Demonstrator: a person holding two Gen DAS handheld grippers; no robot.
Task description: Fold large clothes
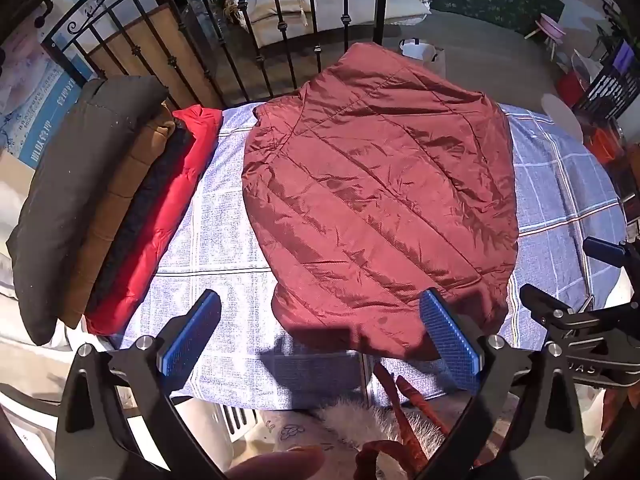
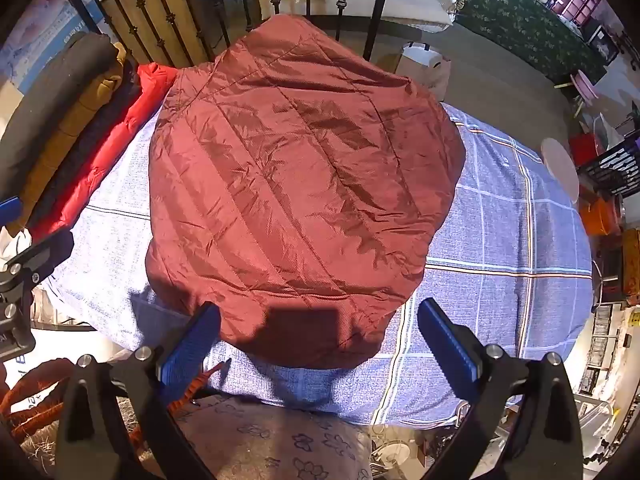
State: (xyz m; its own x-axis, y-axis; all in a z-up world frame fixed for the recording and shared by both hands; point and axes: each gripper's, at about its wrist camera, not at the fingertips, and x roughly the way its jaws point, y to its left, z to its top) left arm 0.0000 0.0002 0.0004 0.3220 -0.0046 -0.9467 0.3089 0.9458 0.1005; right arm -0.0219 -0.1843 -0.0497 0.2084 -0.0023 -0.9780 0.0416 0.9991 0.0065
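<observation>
Maroon jacket (image 1: 376, 200) flat on checked cloth (image 2: 500, 240), just beyond both grippers' wide, empty jaws

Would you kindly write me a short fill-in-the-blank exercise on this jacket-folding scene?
1. The maroon jacket lies on a ____ checked cloth.
2. Both the left gripper and the right gripper have jaws that stand ____.
3. In the stack of folded clothes, the piece nearest the maroon jacket is ____.

Missing words: blue; open; red
</observation>
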